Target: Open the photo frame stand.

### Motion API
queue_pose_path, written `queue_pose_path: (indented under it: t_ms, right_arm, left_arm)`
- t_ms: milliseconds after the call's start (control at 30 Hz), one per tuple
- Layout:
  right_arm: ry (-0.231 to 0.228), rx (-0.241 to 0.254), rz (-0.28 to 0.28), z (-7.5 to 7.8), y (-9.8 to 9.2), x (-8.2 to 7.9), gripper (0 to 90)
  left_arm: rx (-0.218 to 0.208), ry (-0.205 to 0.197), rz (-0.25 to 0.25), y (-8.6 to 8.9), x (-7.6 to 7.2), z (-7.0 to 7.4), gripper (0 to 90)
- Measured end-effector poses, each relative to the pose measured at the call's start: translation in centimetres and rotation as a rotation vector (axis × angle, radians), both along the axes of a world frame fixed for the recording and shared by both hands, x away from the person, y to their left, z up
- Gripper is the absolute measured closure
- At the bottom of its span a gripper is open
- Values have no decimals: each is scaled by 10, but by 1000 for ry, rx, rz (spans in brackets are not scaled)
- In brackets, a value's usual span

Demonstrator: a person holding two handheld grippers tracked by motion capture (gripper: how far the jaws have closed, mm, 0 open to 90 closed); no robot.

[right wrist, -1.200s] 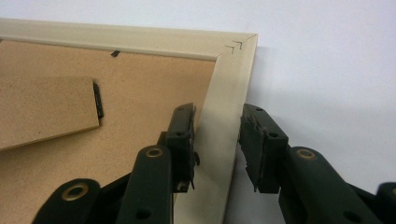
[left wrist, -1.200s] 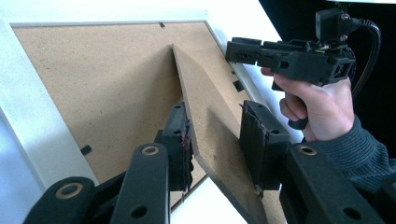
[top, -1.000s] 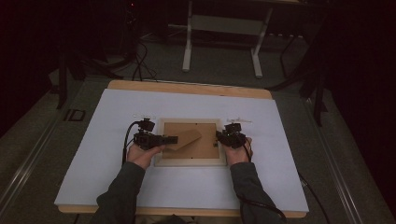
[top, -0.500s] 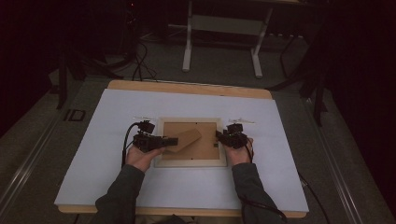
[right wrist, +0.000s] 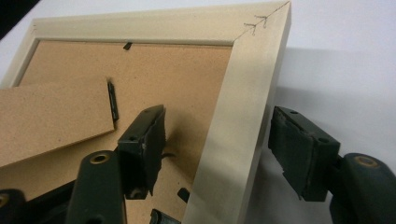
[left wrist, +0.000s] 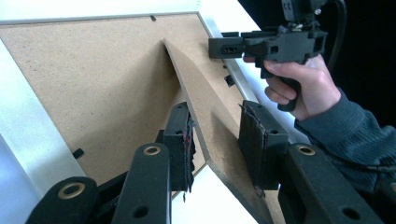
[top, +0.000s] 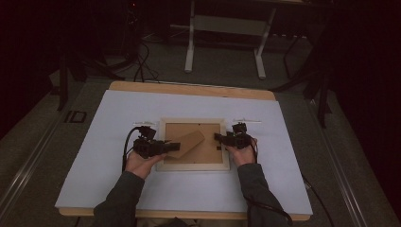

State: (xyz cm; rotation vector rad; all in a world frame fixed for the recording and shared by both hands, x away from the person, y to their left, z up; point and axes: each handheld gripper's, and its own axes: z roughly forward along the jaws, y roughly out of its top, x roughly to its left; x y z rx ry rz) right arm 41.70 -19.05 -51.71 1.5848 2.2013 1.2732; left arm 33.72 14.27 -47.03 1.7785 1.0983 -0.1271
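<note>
The frame (top: 194, 144) lies face-down at the table's near centre. The left gripper (left wrist: 219, 140) straddles the raised stand (left wrist: 205, 116), seemingly unclamped. The right gripper (right wrist: 217, 154) has just opened; its jaws stand apart astride the right rail (right wrist: 243, 116).

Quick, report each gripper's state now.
Left gripper: fingers straddle the frame's stand; whether they grip it cannot be told.
Right gripper: open, has just been opening, fingers either side of the frame rail.
</note>
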Motion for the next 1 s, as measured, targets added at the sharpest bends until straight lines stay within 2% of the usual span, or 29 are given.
queue_pose_path:
  t_ms: [233, 433, 500, 567, 733, 1000]
  right_arm:
    - [35, 70, 39, 0, -4, 4, 332]
    - [27, 102, 59, 2, -8, 3, 360]
    - [20, 122, 51, 3, -11, 2, 393]
    - [10, 165, 29, 5, -18, 1, 452]
    - [3, 181, 17, 7, -23, -1, 489]
    - [-35, 214, -6, 16, -27, -3, 544]
  left_arm:
    - [4, -42, -29, 1, -6, 1, 667]
    - [5, -67, -47, 1, -8, 3, 668]
    - [8, -78, -58, 1, -8, 5, 668]
    - [13, -84, -62, 0, -8, 7, 668]
    - [17, -99, -71, -1, -8, 9, 668]
    - [24, -139, -73, -1, -7, 16, 683]
